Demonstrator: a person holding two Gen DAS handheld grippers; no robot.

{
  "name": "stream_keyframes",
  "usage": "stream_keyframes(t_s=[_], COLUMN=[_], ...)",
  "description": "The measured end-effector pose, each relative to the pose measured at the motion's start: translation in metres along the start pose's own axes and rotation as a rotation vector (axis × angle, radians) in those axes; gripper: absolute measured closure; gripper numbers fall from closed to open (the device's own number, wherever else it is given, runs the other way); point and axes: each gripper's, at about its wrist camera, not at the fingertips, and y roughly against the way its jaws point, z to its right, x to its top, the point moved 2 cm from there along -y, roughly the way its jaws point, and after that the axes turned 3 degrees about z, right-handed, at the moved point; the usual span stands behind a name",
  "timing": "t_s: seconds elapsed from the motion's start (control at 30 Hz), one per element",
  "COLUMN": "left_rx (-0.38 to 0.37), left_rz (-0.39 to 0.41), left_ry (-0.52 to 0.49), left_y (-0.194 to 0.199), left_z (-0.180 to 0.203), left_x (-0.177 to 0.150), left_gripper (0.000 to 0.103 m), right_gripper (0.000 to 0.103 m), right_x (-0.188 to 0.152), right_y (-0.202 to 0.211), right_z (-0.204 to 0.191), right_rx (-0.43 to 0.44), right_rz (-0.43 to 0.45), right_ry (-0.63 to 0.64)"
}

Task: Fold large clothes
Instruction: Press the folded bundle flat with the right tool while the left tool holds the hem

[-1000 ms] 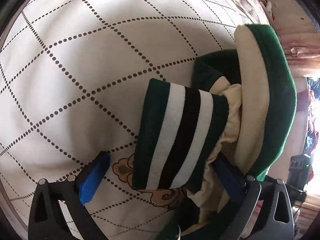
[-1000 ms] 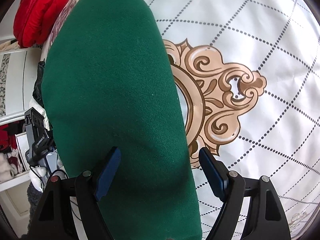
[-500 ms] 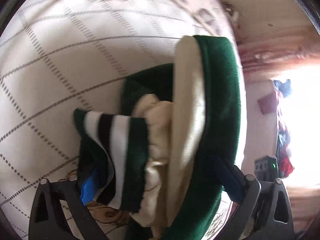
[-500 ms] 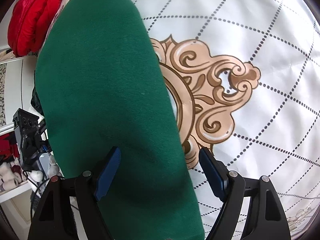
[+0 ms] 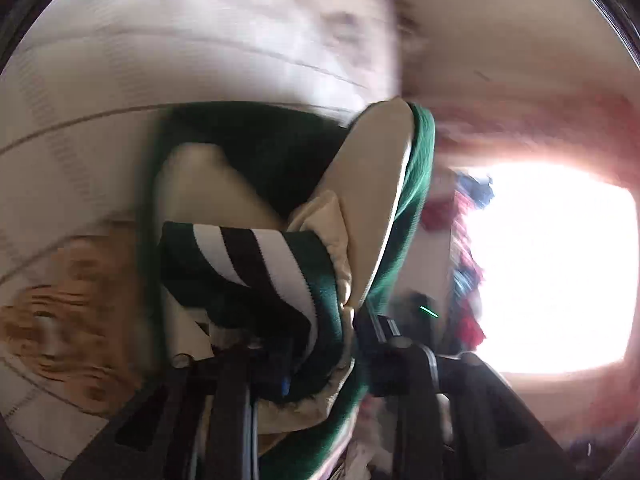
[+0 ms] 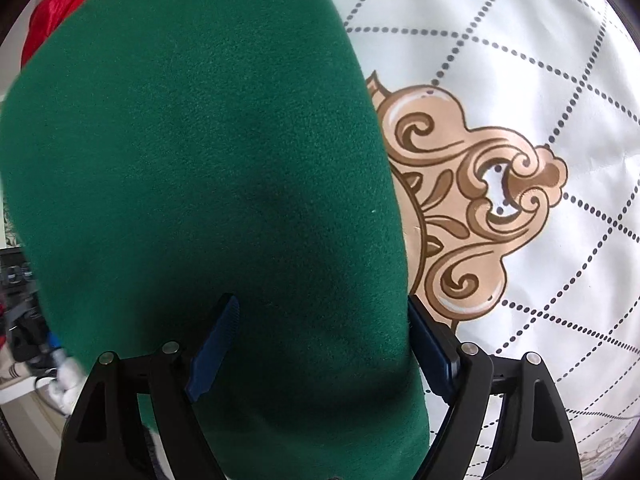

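Lying over a white bedspread [image 6: 500,40] with dotted diamond lines and a tan scroll ornament [image 6: 472,208], the green garment [image 6: 208,168] fills most of the right wrist view and covers the ornament's left part; the right gripper [image 6: 322,346] stands wide, its blue pads [image 6: 214,352] on either side of a fold of the green cloth, and whether they press on it cannot be told; red fabric [image 6: 60,4] shows past the garment's far edge, with dark, blurred gear [image 6: 20,300] at the left rim. In the smeared left wrist view the left gripper [image 5: 316,354] has just been closing, and its jaws now pinch the striped cuff [image 5: 260,268], banded green, white and black, bunched with cream lining [image 5: 376,200]; the garment's green shell curves up behind it; a bright window [image 5: 552,268] glares at the right, with red and blue cloth [image 5: 464,240] hanging beside it and a small green light [image 5: 429,312] near the jaw; no writing is legible anywhere.
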Motion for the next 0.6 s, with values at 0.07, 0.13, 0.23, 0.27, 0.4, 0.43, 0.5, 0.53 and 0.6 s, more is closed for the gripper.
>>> stream_keyframes(t_s=[0.07, 0.13, 0.23, 0.27, 0.4, 0.43, 0.5, 0.53, 0.6], left_rx=[0.029, -0.007, 0.029, 0.06, 0.16, 0.223, 0.301, 0.308, 0.285], left_rz=[0.007, -0.003, -0.02, -0.036, -0.081, -0.088, -0.104, -0.095, -0.076], left_ry=[0.125, 0.156, 0.078, 0.024, -0.147, -0.198, -0.287, -0.313, -0.356], left_y=[0.002, 0.003, -0.004, -0.011, -0.038, -0.05, -0.067, -0.067, -0.07], left_z=[-0.033, -0.036, -0.013, 0.003, 0.045, 0.054, 0.064, 0.07, 0.078], left_x=[0.013, 0.018, 0.018, 0.016, 0.01, 0.008, 0.001, -0.002, -0.007], left_gripper=[0.056, 0.052, 0.034, 0.027, 0.013, 0.013, 0.013, 0.013, 0.031], right_gripper=[0.018, 0.018, 0.018, 0.018, 0.018, 0.018, 0.018, 0.018, 0.018], right_x=[0.001, 0.001, 0.001, 0.001, 0.002, 0.002, 0.001, -0.001, -0.001], right_y=[0.0, 0.0, 0.001, 0.002, 0.001, 0.0, -0.002, 0.0, -0.001], right_z=[0.0, -0.005, -0.01, -0.01, -0.007, -0.005, -0.001, -0.003, -0.002], right_rx=[-0.005, -0.01, -0.042, -0.044, -0.028, -0.023, -0.018, -0.024, -0.046], right_rz=[-0.006, -0.009, -0.01, -0.01, -0.006, -0.006, -0.005, -0.005, -0.007], right_ry=[-0.004, 0.007, 0.038, 0.04, 0.017, 0.005, -0.006, -0.005, -0.001])
